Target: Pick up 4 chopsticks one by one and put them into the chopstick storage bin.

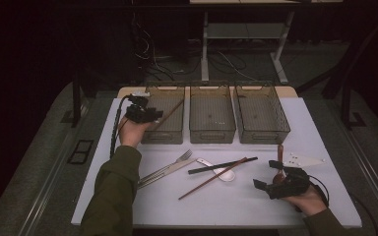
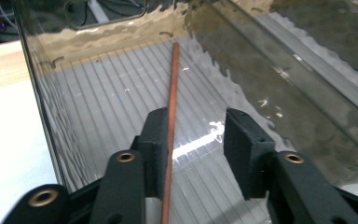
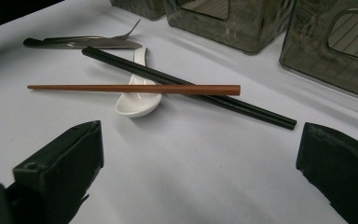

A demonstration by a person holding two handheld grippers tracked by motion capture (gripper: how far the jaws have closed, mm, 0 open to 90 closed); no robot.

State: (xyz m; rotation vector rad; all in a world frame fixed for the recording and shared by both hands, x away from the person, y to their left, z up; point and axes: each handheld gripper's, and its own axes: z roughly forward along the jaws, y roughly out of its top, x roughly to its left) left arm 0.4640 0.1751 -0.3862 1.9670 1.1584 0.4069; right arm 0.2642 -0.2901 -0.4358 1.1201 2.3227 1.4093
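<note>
Left gripper [image 2: 193,135] is held over the left bin [image 1: 153,133], jaws parted; a thin reddish-brown chopstick [image 2: 171,107] is seen lying against one pad, slanting into the bin. Right gripper [image 1: 270,183] is held low near the table's [image 1: 128,196] front edge, jaws wide apart, nothing gripped.

Dim room, light falls mostly on the white worktop [image 1: 320,132]; a strip of wood-toned top shows at its 12 o'clock edge. Grey carpet floor [image 1: 44,147] all around, near-black at 9 and 3 o'clock. At 12 o'clock a white-legged desk frame [image 1: 205,46] stands on the carpet, loose cables [image 1: 150,56] tangled at 11 o'clock. Dark floor plate [image 1: 80,151] at 9 o'clock.
</note>
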